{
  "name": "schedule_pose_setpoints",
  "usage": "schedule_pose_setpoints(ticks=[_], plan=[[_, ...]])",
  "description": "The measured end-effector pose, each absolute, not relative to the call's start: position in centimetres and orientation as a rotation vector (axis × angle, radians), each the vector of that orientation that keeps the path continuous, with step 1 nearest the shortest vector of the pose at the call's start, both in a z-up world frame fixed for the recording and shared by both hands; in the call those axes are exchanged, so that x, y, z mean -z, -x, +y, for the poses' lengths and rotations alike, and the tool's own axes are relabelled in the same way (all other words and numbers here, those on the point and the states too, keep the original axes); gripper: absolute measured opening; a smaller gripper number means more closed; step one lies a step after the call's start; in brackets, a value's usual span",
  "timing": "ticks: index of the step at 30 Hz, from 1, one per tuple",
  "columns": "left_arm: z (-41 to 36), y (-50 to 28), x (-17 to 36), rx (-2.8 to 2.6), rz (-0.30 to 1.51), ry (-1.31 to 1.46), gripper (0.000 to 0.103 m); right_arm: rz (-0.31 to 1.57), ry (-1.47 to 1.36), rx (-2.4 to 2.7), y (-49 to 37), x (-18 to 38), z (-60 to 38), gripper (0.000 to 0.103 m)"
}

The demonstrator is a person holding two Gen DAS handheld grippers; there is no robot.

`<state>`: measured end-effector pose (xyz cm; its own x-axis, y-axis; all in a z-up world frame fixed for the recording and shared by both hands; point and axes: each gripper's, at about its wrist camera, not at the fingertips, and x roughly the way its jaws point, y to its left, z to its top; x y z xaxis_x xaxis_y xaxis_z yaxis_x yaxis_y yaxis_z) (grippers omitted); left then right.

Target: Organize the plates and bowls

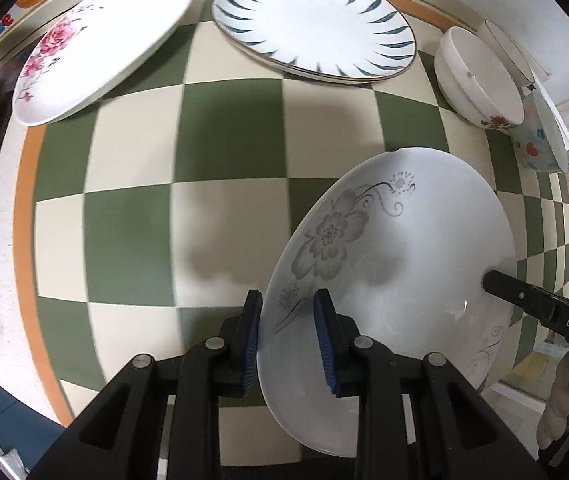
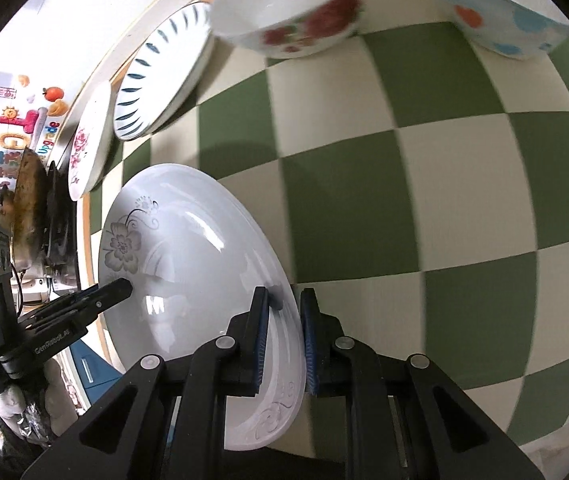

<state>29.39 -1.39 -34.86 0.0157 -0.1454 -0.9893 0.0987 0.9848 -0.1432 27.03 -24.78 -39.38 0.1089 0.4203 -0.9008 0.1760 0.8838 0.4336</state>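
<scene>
A white plate with a grey flower (image 1: 396, 264) hangs above the green-and-cream checked cloth, held on two sides. My left gripper (image 1: 288, 312) is shut on its near rim, and the right gripper's finger (image 1: 524, 296) clamps the far rim. In the right wrist view my right gripper (image 2: 284, 312) is shut on the same plate (image 2: 188, 264), with the left gripper (image 2: 96, 296) gripping its opposite edge. A blue-leaf plate (image 1: 312, 20) and a pink-rose plate (image 1: 104, 44) lie at the back. A white bowl with red flowers (image 1: 480, 80) sits at the back right.
A pale blue bowl with red and blue spots (image 2: 496, 12) stands beside the red-flower bowl (image 2: 292, 8). A stove with a dark pan (image 2: 28, 200) sits past the cloth's left edge. An orange border (image 1: 28, 216) marks the cloth's edge. A gloved hand (image 1: 564, 392) holds the right gripper.
</scene>
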Motion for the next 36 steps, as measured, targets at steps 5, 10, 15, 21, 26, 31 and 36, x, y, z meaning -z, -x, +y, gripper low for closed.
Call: schedule_pose_setpoints(ticks=[5, 10, 15, 21, 26, 31, 36], plan=[[-0.2, -29.6, 34.4, 0.163, 1.546, 0.032, 0.024, 1.468, -0.501, -0.193, -27.8, 40.0, -25.7, 0.018], [1.4, -29.3, 34.0, 0.137, 1.549, 0.035, 0.024, 1.477, -0.493, -0.209, -28.5, 40.3, -25.6, 0.018], [2.8, -28.9, 33.9, 0.116, 1.552, 0.036, 0.025, 1.475, -0.473, -0.223, -28.7, 40.2, -25.2, 0.018], [3.9, -28.7, 33.2, 0.124, 1.557, 0.042, 0.025, 1.487, -0.439, -0.216, -28.8, 40.0, -24.8, 0.018], [10.0, -29.2, 27.0, 0.063, 1.439, 0.129, 0.026, 1.497, -0.451, -0.16, -28.7, 37.2, -25.8, 0.018], [16.4, -31.7, 23.9, -0.089, 1.309, 0.234, 0.036, 1.364, -0.426, -0.202, -30.9, 28.9, -22.3, 0.051], [20.6, -37.0, 27.6, -0.197, 1.333, 0.307, 0.036, 1.334, -0.363, -0.404, -40.7, 28.4, -11.6, 0.059]])
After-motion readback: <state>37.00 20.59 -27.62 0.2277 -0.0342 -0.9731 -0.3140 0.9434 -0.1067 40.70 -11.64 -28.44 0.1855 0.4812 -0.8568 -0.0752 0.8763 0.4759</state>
